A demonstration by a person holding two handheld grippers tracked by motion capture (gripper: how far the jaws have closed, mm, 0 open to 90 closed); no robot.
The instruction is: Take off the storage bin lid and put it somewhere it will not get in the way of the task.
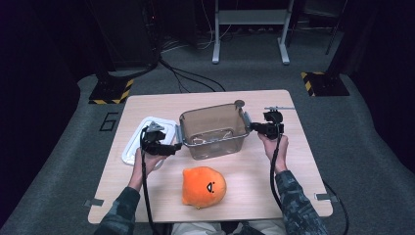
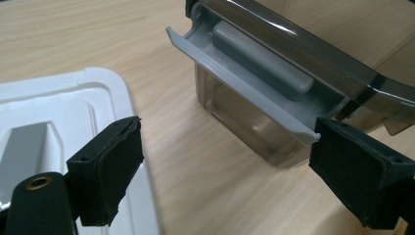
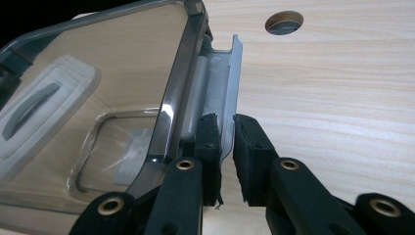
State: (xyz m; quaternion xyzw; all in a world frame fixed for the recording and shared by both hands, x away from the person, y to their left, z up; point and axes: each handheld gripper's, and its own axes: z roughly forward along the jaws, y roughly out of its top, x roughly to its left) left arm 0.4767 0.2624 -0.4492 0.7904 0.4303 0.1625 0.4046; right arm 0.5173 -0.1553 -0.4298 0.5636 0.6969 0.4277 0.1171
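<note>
High view sat above my side, looked forward and down over whole table (image 1: 147, 105). My two gripper views rode close, aimed along jaws at opposite ends of clear bin (image 1: 213, 129). All three shared that bin.

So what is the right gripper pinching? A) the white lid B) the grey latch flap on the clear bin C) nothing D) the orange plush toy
B: in the right gripper view, the right gripper has its black pads pressed on both sides of the grey latch flap at the end of the clear bin.

Clear smoky bin (image 1: 214, 131) upright, open, mid-table.
</note>
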